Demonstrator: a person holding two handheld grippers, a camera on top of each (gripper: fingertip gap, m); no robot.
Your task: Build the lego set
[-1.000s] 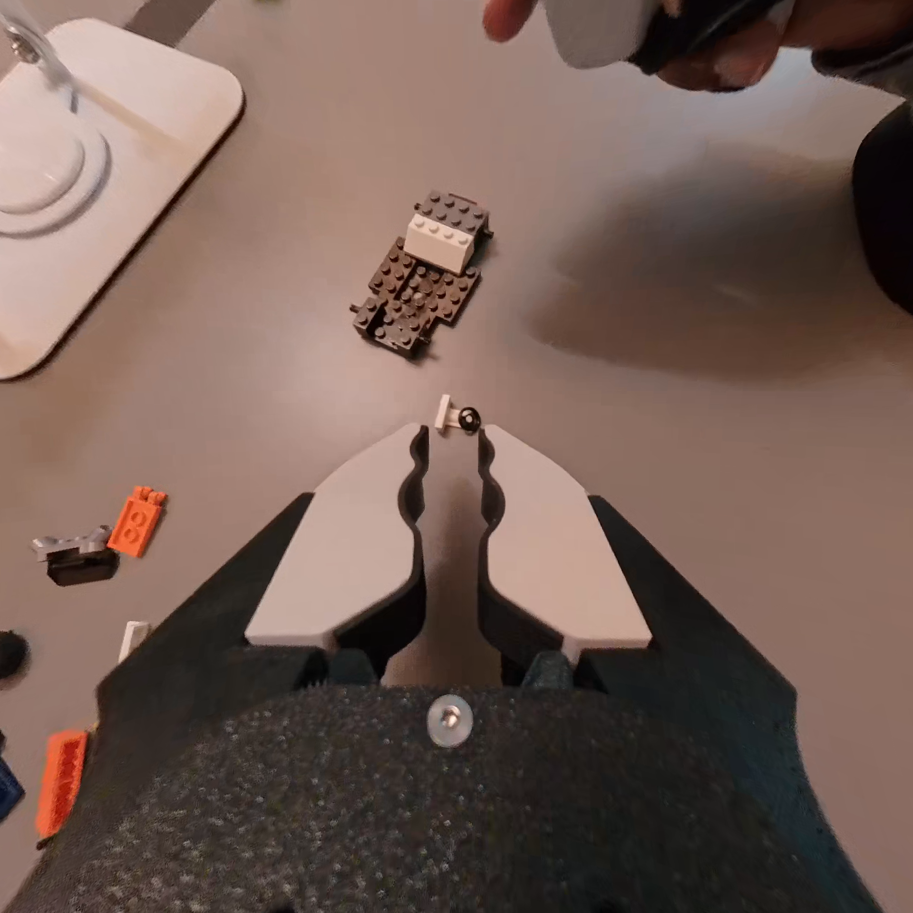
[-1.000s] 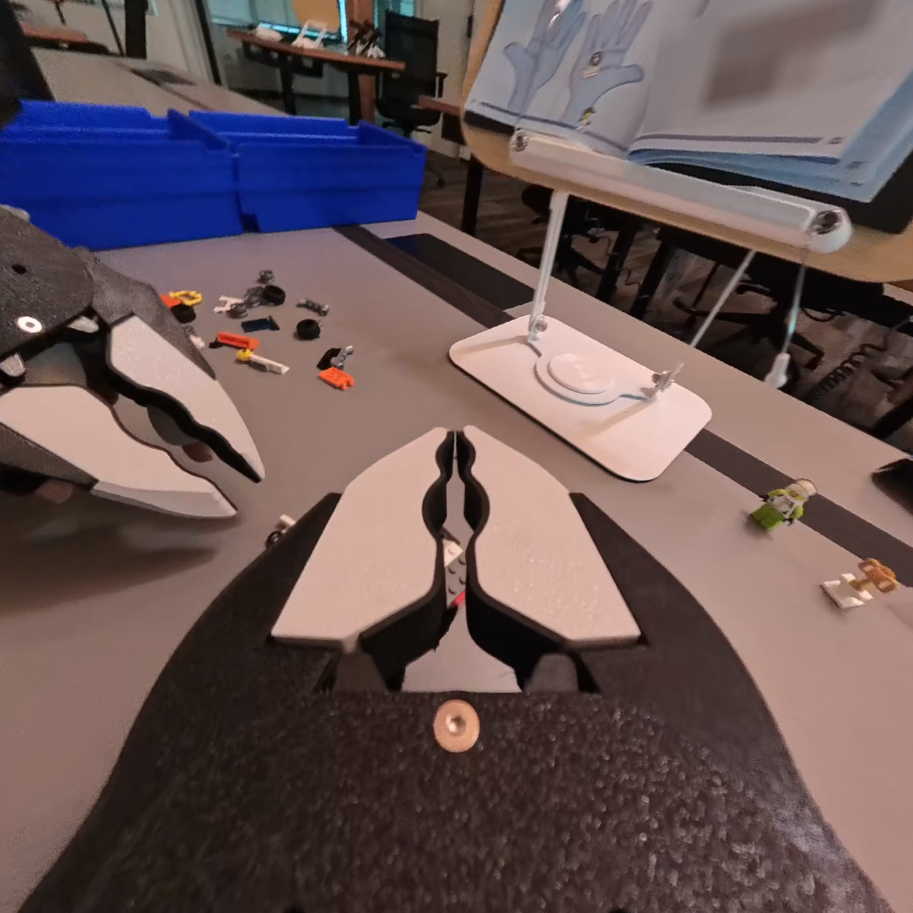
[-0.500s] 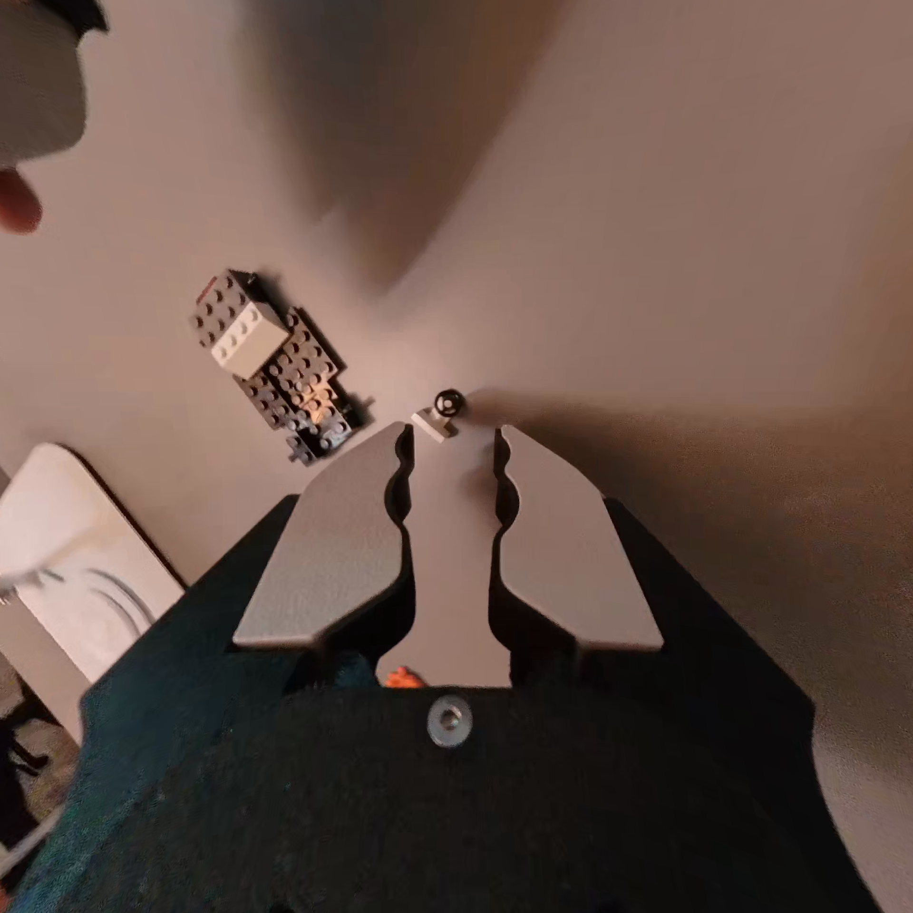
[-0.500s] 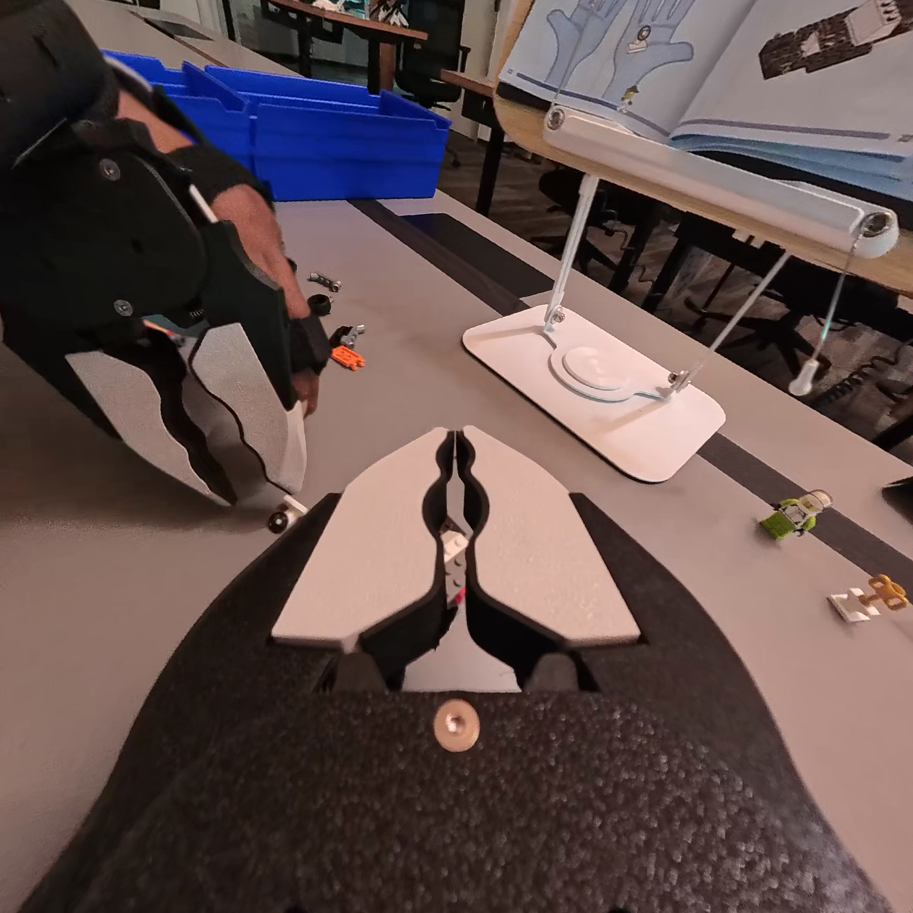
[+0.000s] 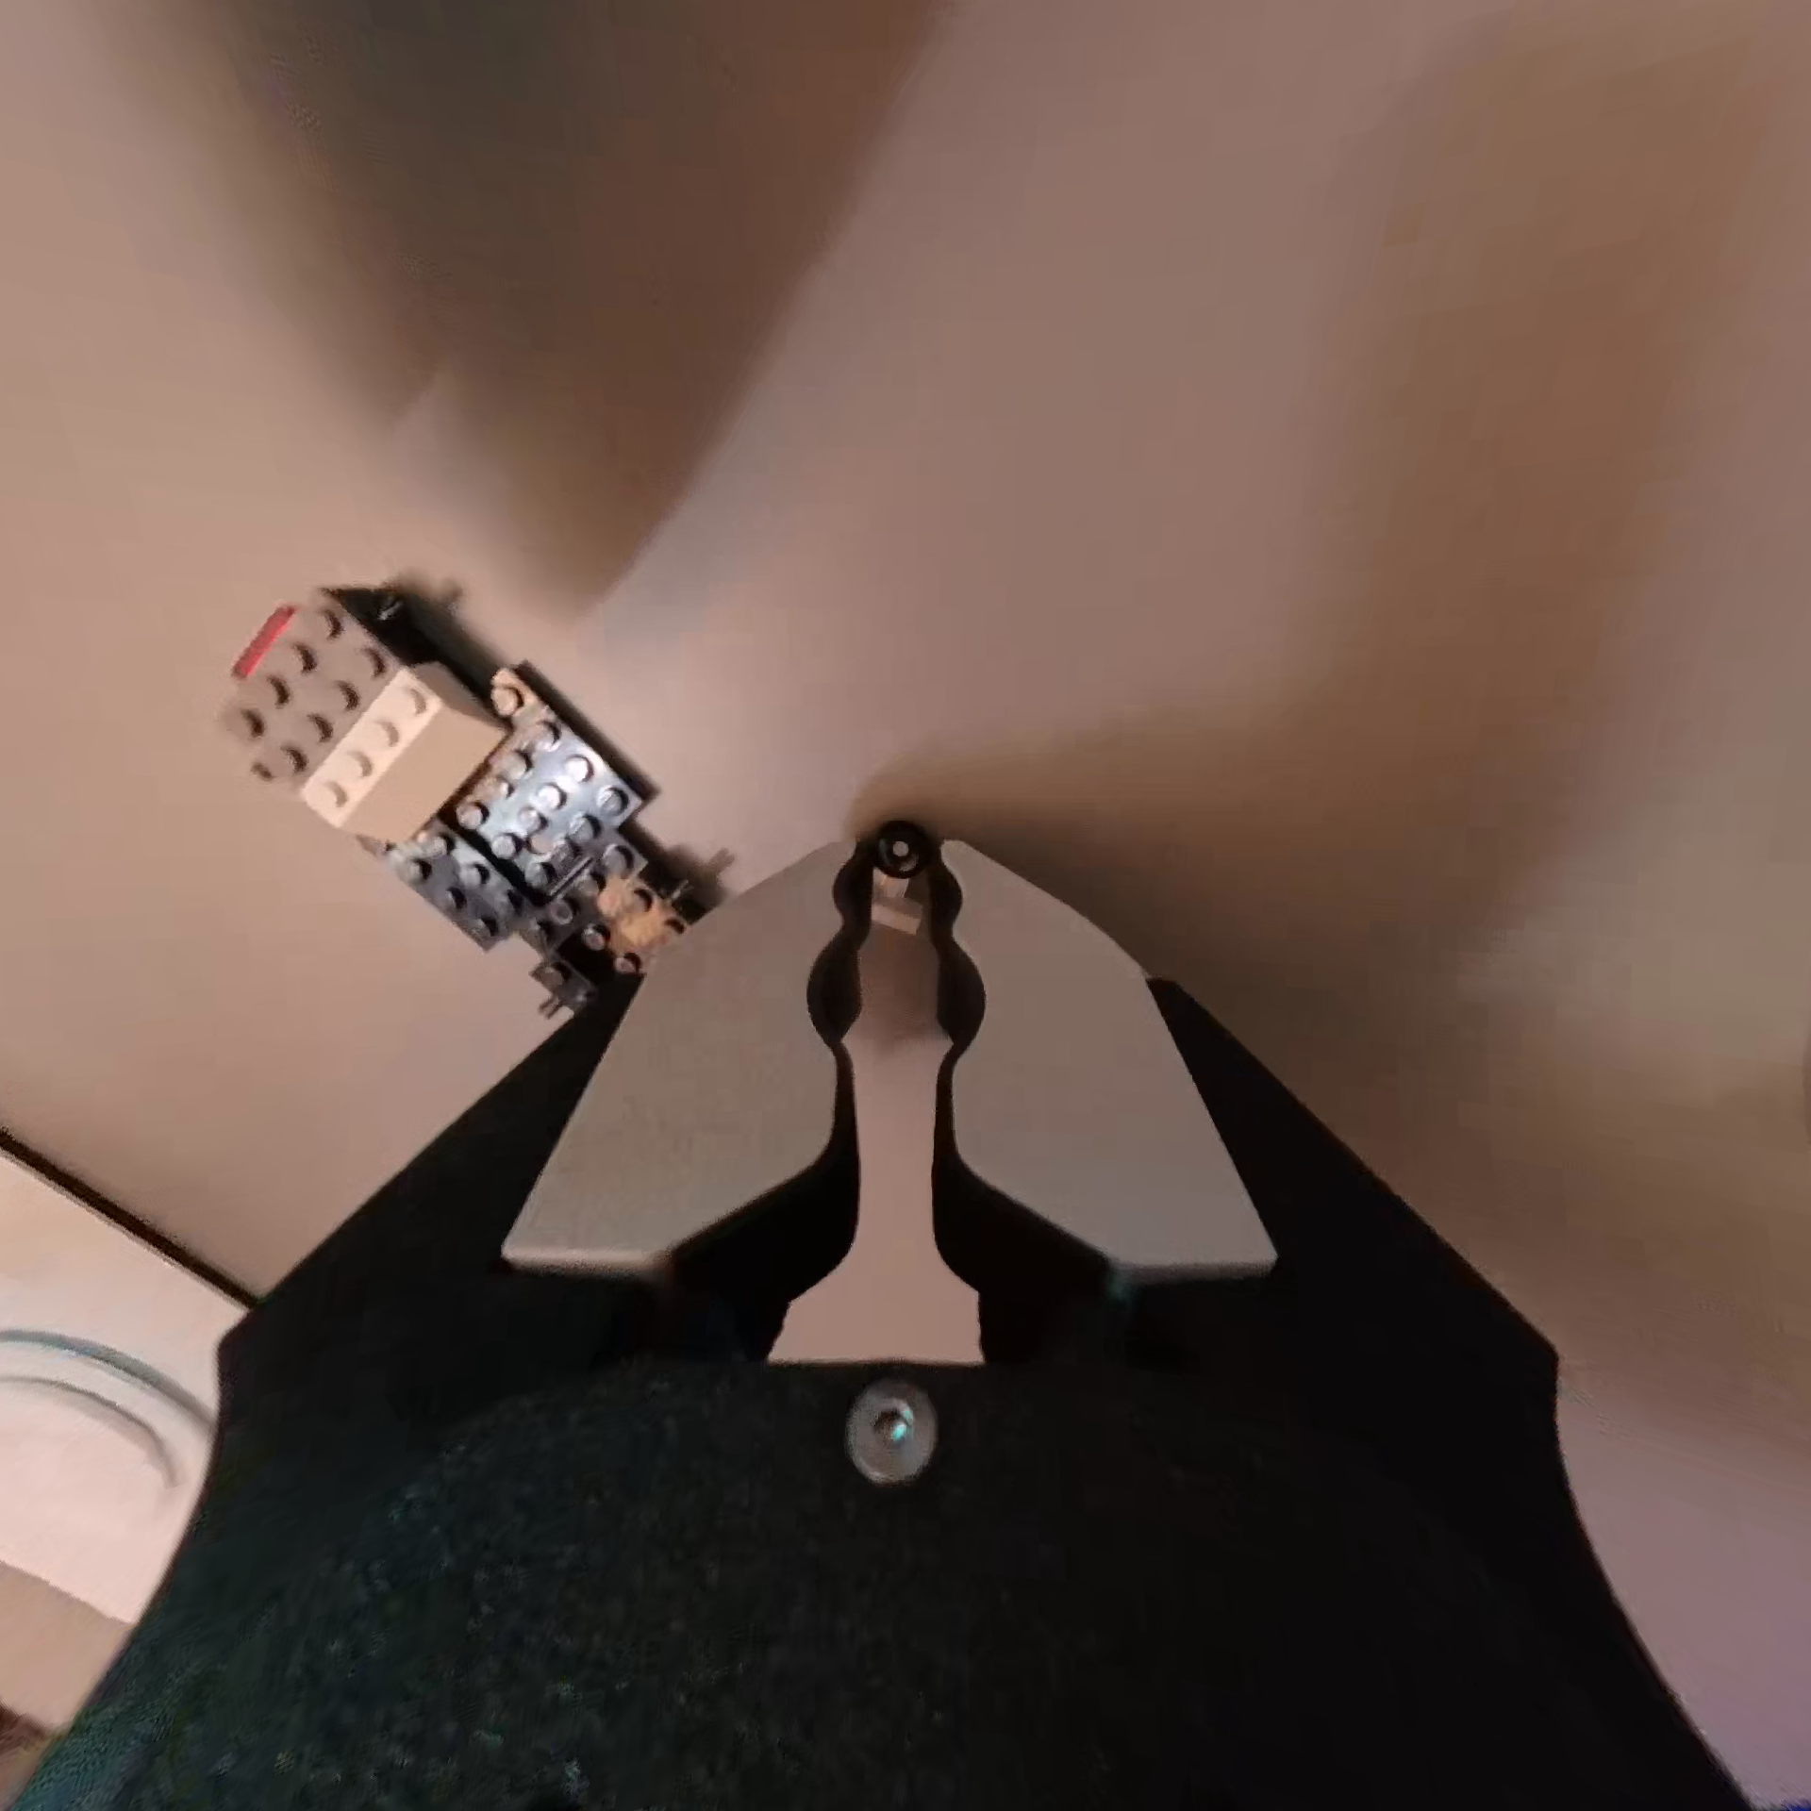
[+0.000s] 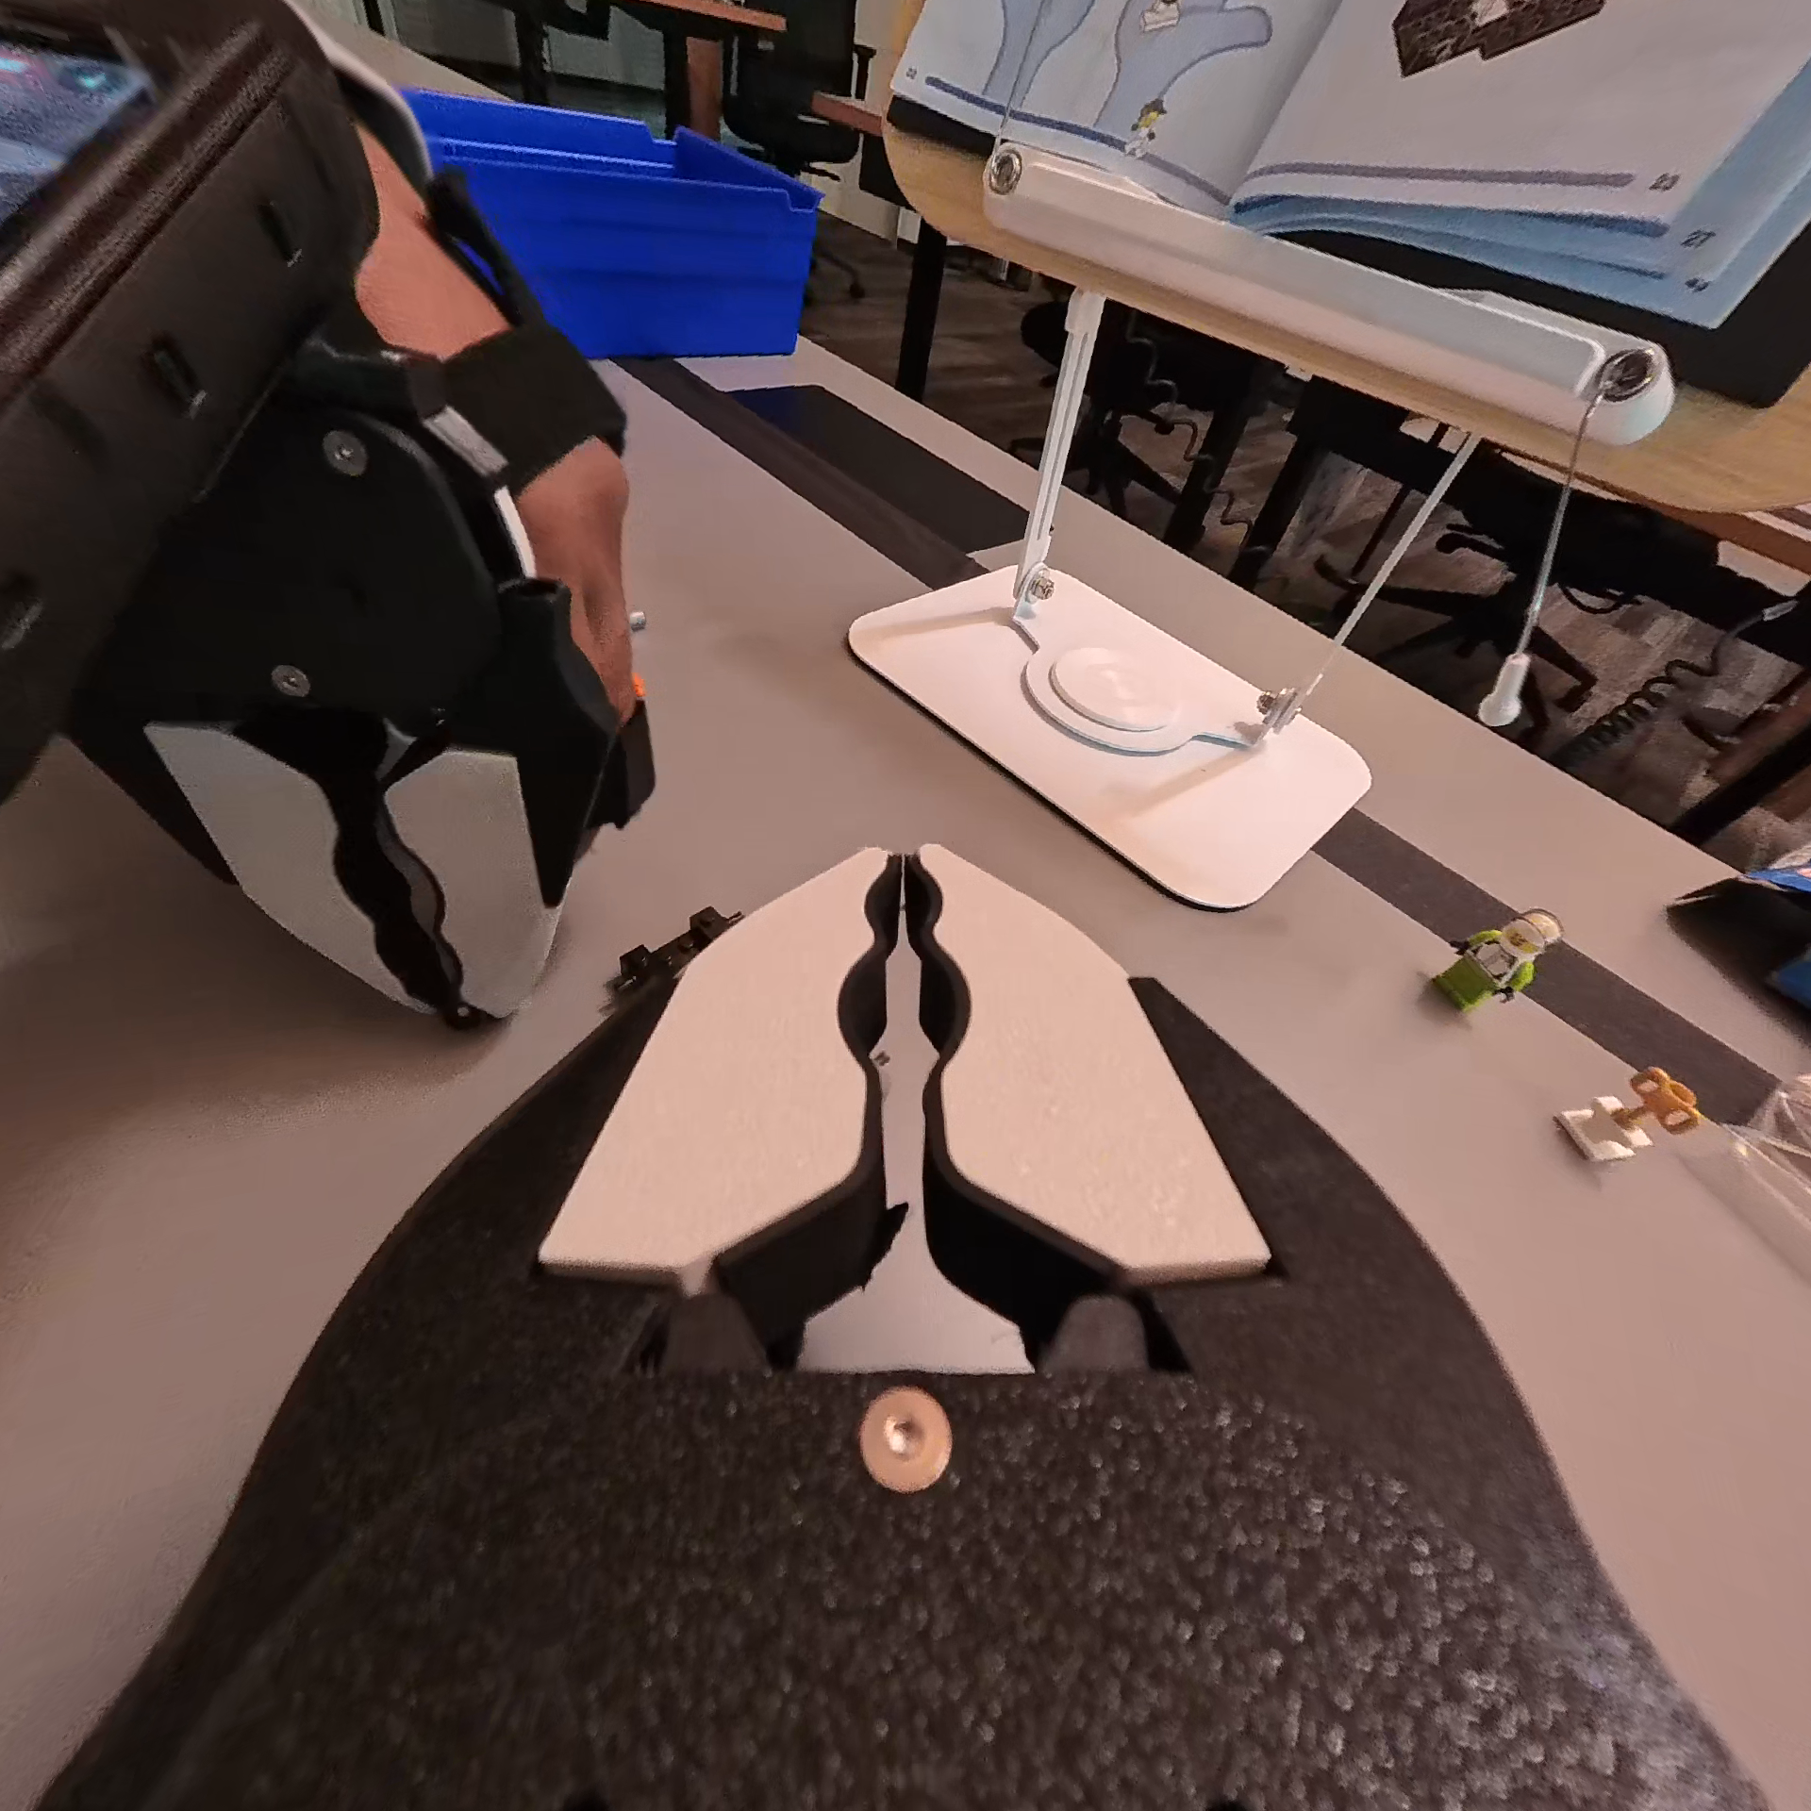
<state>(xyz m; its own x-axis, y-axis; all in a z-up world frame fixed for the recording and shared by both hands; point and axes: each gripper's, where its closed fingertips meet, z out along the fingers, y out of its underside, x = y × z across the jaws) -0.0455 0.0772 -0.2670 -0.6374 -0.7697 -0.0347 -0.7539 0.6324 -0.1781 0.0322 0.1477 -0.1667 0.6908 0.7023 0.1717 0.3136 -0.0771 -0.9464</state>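
Note:
The dark grey Lego chassis (image 5: pixel 549 813) lies on the grey table with a white brick (image 5: pixel 402 764) on it. One black corner of it shows in the right wrist view (image 6: pixel 676 955). A small white plate with a black steering wheel (image 5: pixel 897 872) sits between the tips of my left gripper (image 5: pixel 897 857), whose jaws are closed against its sides at table level. In the right wrist view the left gripper (image 6: pixel 461 1000) points down at the table, just left of the chassis. My right gripper (image 6: pixel 902 862) is shut and empty, hovering low over the table beside the chassis.
A white book stand base (image 6: pixel 1107 735) holds an open instruction booklet (image 6: pixel 1372 98) behind the work spot; the base also shows in the left wrist view (image 5: pixel 59 1372). Blue bins (image 6: pixel 627 245) stand at the back left. A green minifigure (image 6: pixel 1490 965) and a white-and-gold piece (image 6: pixel 1627 1117) lie to the right. Left tips to right tips: about 15 centimeters.
My left gripper has moved forward over the small steering wheel piece and closed its jaws around it. My right gripper stays shut and has shifted slightly.

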